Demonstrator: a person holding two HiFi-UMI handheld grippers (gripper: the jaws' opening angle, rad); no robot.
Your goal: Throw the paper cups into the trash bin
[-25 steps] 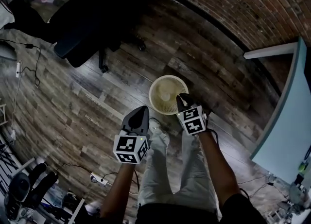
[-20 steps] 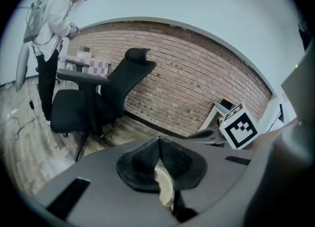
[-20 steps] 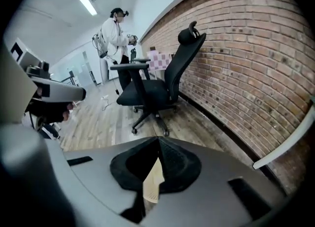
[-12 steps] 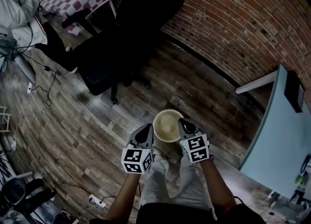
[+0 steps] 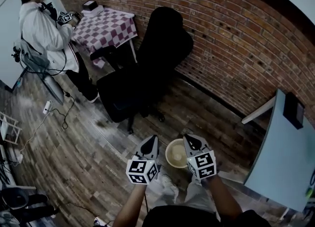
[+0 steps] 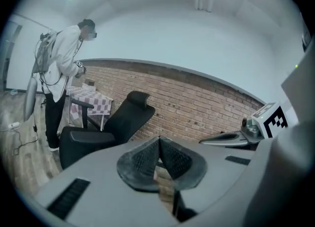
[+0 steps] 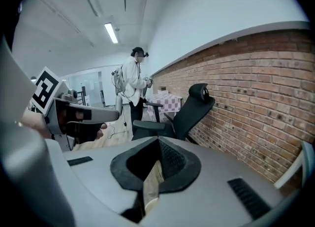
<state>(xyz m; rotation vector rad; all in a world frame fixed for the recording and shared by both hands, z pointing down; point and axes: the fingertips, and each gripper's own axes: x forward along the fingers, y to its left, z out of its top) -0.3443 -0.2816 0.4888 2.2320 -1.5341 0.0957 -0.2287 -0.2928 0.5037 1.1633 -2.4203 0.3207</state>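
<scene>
At the back of the room, brick wall (image 5: 221,34): red-brown; it runs across the whole head view
Wooden floor (image 5: 74,162): dark planks with cables trailing at the left
Office chair (image 5: 147,68): black, high-backed; it stands between the wall and the person holding the grippers
Other person (image 5: 47,34): stands far left in a white top, beside a checked table (image 5: 106,26)
Trash bin (image 5: 168,147): round and cream, open-topped; it sits on the floor and shows between the two gripper tips
Left gripper (image 5: 150,145): held up left of the bin; its own view shows the ribbed pads pressed together with nothing between them
Right gripper (image 5: 192,142): held up right of the bin; jaws closed; a pale sliver shows in the gap behind the pads, and what it is cannot be told
Paper cup (image 5: 177,157): a paler shape inside the bin is probably one, though too small to be sure; no cup is seen anywhere else
Handling, as a judgement: a paper cup is very light, thin-walled and easily crushed, not slippery; best pinched at the rim, one pad inside and one outside, with a gentle squeeze
</scene>
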